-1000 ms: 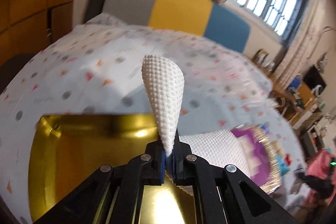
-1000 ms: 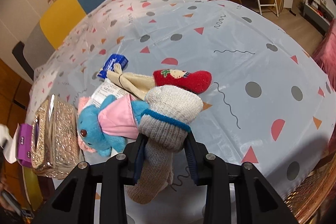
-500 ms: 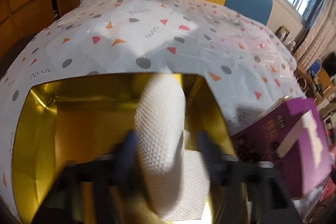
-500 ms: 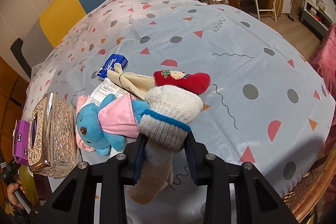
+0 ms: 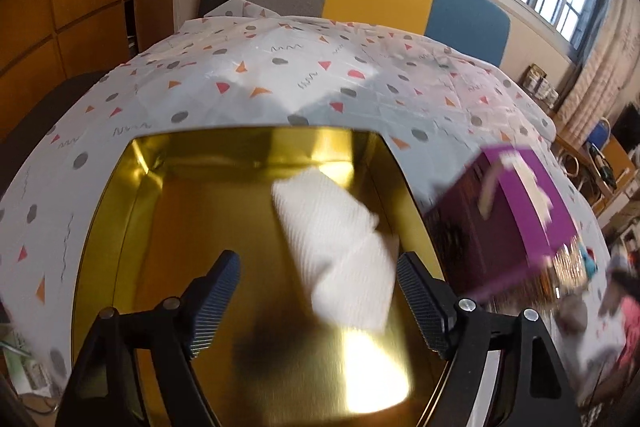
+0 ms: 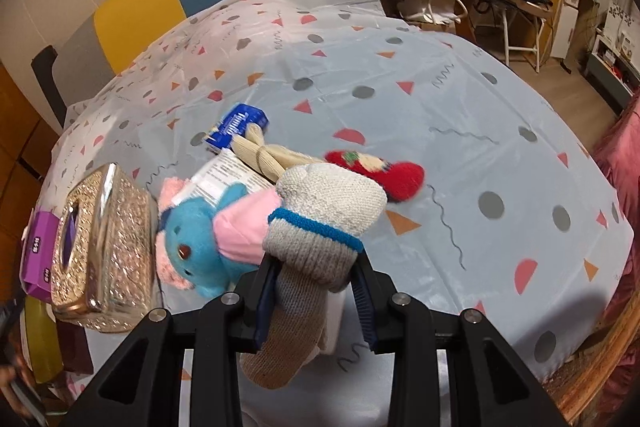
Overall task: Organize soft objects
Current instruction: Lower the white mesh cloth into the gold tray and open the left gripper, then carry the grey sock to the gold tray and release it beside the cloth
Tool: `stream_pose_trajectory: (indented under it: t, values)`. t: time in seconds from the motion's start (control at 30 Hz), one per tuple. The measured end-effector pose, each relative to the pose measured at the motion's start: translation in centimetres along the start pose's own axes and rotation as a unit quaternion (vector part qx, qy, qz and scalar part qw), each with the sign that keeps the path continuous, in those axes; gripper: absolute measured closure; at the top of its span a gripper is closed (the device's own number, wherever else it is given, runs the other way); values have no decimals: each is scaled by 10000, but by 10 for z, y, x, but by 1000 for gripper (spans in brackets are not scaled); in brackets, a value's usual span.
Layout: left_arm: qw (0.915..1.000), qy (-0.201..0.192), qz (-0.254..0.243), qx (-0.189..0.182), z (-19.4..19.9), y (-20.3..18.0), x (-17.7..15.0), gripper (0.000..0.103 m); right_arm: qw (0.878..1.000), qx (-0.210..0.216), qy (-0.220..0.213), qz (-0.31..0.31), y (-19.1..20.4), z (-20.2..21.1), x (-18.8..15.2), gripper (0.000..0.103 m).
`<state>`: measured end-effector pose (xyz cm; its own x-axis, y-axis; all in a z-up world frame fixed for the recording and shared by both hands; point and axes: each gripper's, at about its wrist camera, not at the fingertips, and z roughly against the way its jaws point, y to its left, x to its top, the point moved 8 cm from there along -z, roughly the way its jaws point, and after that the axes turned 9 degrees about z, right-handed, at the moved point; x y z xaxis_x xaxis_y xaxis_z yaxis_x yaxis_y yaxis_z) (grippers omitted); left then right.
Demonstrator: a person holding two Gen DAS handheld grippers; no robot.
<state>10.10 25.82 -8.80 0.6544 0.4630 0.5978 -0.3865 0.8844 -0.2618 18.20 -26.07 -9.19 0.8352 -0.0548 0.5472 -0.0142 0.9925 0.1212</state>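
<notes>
Left tool (image 5: 318,291), jaws just opened, tilts down over the gold tin (image 5: 120,211) holding a white cloth (image 5: 340,247); right tool (image 6: 314,301) grips a grey sock (image 6: 324,223).

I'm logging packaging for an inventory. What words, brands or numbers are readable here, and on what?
Blue tissue packet: white lettering, too blurred to read.
Printed paper sheet under the plush toys: lines of small print, too small to read.
Purple box beside the silver tissue box: a short white mark on its side, not legible.
Purple box in the left wrist view: pale shapes only, motion-blurred.
Nothing can be quoted with confidence.
</notes>
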Motion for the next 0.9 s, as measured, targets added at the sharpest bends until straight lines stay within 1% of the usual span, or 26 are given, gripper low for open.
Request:
stream_pose_trajectory:
  t: [0.17,0.27,0.37,0.43,0.5,0.53,0.6,0.73,0.77,0.87,0.9]
  values:
    - [10000,47,-44,-29,16,2,-32,13,9991,133,-235,341,33,11,30,68]
    - [9999,92,-33,-53,22,3,-43,9,9972,273,-399,571,57,19,47,68]
    - [9999,45,-85,-40,28,2,-46,8,9945,403,-538,808,85,26,65,68]
    - [9999,-10,-142,0,32,2,-48,6,9925,516,-608,930,103,29,74,69]
    - [9998,-55,-160,40,35,3,-49,5,9888,678,-711,1121,127,35,82,68]
    - [9998,-92,-157,65,38,4,-48,5,9857,785,-780,1273,145,39,87,68]
    - [9996,-197,-132,138,44,8,-46,4,9811,944,-859,1455,169,46,91,68]
    - [9990,-342,-36,276,55,18,-42,2,9652,1485,-1003,1902,238,64,93,68]
    - [9989,-352,-5,309,57,21,-42,2,9593,1658,-1024,2042,259,69,90,68]
    - [9986,-343,103,387,59,31,-42,2,9449,1990,-1020,2392,306,78,78,68]
    - [9986,-336,129,396,59,33,-43,2,9370,2150,-982,2571,328,81,69,68]
